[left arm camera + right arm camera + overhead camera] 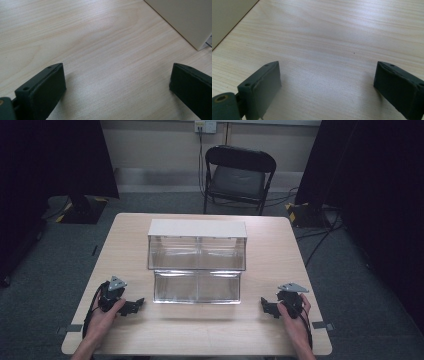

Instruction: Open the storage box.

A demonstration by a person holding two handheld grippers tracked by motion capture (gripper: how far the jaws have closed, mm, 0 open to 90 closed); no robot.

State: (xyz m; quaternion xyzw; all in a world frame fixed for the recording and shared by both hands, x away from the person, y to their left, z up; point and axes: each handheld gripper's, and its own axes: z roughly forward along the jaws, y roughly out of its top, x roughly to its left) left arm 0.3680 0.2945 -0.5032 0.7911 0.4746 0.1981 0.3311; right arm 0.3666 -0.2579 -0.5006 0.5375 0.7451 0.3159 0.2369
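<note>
We rest at the start: left claw and right claw both spread apart, empty, on the worktop. The clear two-tier bin stands between them, farther back; next we reach inward.

Clear organizer compartments' contents too unclear; forearms cut by bottom edge.

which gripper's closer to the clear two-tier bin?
Left gripper, slightly. It sits off the bin's front-left corner; the right gripper is off the front-right, a bit farther.
</note>
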